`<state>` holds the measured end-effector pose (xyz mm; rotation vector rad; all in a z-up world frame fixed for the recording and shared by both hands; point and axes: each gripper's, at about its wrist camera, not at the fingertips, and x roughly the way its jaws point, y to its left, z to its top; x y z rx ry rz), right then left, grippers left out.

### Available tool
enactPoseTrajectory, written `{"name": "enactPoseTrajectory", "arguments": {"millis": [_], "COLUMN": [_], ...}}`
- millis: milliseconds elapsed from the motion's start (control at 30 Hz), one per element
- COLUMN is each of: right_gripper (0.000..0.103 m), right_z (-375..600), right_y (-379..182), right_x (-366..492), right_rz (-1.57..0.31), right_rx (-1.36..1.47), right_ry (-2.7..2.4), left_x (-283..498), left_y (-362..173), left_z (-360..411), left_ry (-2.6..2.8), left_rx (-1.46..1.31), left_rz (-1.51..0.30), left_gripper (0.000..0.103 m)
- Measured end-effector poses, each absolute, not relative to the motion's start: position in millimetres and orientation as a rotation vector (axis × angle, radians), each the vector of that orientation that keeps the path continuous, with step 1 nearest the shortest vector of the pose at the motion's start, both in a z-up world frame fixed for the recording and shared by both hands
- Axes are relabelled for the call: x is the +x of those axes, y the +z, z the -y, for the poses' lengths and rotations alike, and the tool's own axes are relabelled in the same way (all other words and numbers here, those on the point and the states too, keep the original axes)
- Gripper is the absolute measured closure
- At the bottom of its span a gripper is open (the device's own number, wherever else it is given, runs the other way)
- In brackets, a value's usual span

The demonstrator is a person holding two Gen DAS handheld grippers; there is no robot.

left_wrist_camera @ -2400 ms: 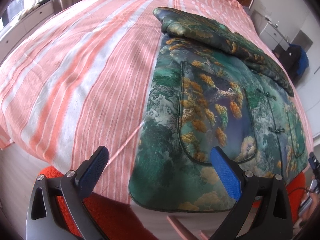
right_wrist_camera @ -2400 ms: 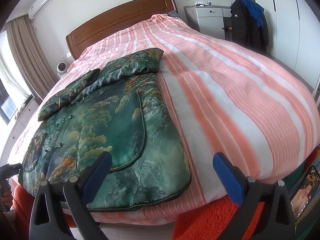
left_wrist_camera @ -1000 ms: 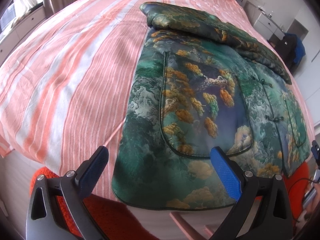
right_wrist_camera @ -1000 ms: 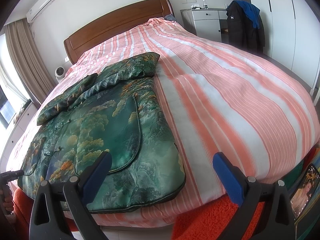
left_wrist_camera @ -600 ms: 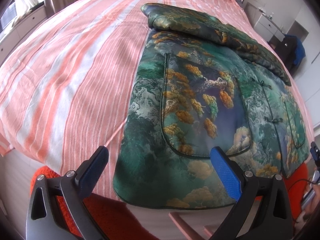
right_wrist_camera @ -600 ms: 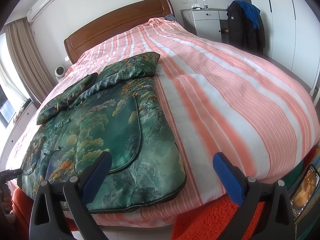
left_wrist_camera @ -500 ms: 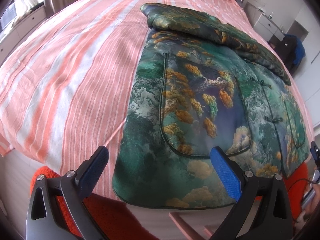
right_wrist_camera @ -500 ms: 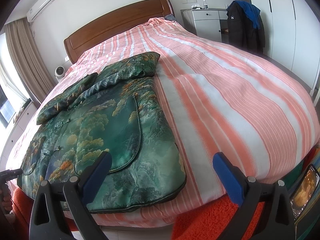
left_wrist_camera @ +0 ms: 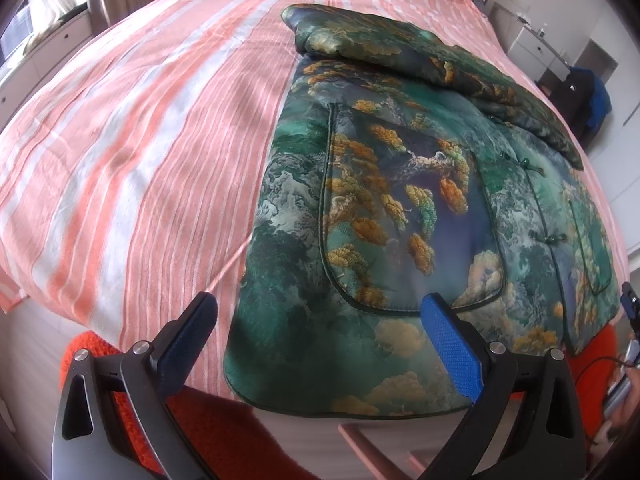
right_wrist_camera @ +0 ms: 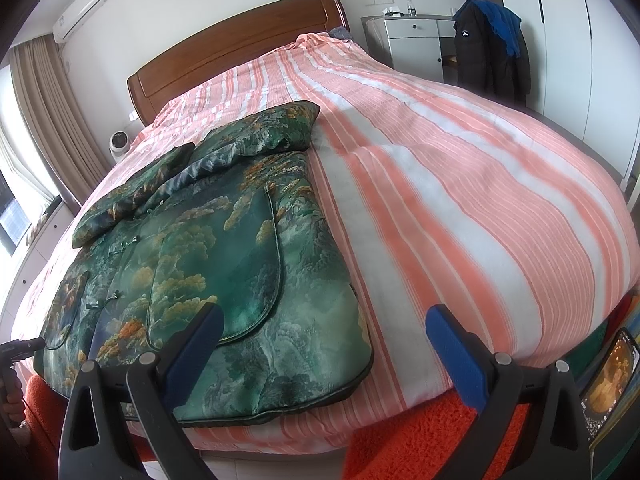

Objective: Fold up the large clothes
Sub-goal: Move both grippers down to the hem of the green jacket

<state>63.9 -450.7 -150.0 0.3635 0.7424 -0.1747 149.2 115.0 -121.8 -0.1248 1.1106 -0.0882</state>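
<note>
I hold the left gripper (left_wrist_camera: pixel 320 320) and right gripper (right_wrist_camera: pixel 324 328) wide apart, both empty, above the jacket (left_wrist_camera: pixel 400 220) lying flat on the bed (right_wrist_camera: pixel 460 200).

Left wrist view: looks out between my left tongs (left_wrist_camera: pixel 318 330) from the foot of the bed (left_wrist_camera: pixel 132 128), facing up its length, close over the hem of the brocade jacket (left_wrist_camera: pixel 400 208).
Right wrist view: looks out between my right tongs (right_wrist_camera: pixel 324 340) from the same foot edge, facing the wooden headboard (right_wrist_camera: pixel 236 46), with the jacket to the left.
Shared ground: both views take in the jacket, the striped bedcover and the orange rug (right_wrist_camera: pixel 420 432) below.
</note>
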Motion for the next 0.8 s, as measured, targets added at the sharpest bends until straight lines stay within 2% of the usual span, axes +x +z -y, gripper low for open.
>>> {"name": "enactPoseTrajectory", "arguments": {"millis": [800], "right_gripper": [0.003], "right_z": [451.1], "right_y": [-151.3], "right_x": [64.4], "right_rz": [-0.739], "right_rx": [0.361], "right_ry": [-0.175], "left_x": [146.4], "left_y": [-120.1], "left_z": [-115.1], "left_ry": [-0.092], "left_rx": [-0.127], "left_rz": [-1.106], "left_gripper": [0.001]}}
